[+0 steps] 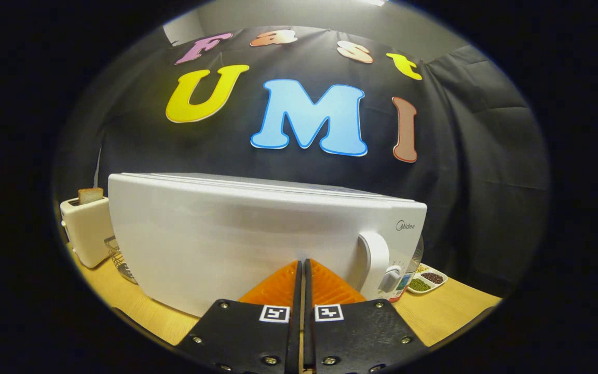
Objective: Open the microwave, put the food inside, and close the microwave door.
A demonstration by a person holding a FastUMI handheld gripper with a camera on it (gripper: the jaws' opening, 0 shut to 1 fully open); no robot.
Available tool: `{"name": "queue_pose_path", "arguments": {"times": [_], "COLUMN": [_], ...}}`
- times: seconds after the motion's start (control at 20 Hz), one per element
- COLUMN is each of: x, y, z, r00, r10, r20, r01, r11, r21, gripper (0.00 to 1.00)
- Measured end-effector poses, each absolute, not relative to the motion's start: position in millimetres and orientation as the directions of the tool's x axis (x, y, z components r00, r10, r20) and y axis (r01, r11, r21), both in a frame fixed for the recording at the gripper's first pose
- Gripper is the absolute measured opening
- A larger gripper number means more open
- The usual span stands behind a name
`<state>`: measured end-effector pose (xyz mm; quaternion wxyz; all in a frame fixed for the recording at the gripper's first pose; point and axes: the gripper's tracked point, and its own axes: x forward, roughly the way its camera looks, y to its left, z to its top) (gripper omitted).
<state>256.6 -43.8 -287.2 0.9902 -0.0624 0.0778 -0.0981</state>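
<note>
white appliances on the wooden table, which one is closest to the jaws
The big white microwave, door closed, sits just ahead of the shut jaws of the gripper. The small white toaster holding a toast slice stands farther back, beside the microwave.

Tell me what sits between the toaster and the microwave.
In the gripper view, a wire basket stands on the table between the toaster and the microwave. The claw is shut, its tips at the microwave's door.

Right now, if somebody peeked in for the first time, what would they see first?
The big white microwave would jump out first: it stands on the wooden table, door closed, right ahead of the hand-held gripper, whose fingers are shut together with nothing between them. To the microwave's left is a white toaster with toast poking out, and behind its right side a small dish of beans.
</note>
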Motion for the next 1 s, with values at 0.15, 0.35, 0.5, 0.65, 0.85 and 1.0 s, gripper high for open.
{"name": "queue_pose_path", "arguments": {"times": [0.15,0.35,0.5,0.65,0.85,1.0], "x": [263,260,244,212,158,114], "y": [-42,-40,-40,-36,-26,-21], "z": [-285,-289,-285,-270,-231,-188], "r00": [0.969,0.967,0.965,0.971,0.981,0.988], "r10": [-0.212,-0.191,-0.172,-0.146,-0.085,-0.049], "r20": [-0.126,-0.167,-0.198,-0.189,-0.173,-0.148], "r01": [0.196,0.171,0.159,0.134,0.085,0.05], "r11": [0.972,0.977,0.984,0.988,0.996,0.999], "r21": [-0.128,-0.127,-0.081,-0.075,-0.006,0.003], "gripper": [0.03,0.02,0.02,0.02,0.02,0.02]}}
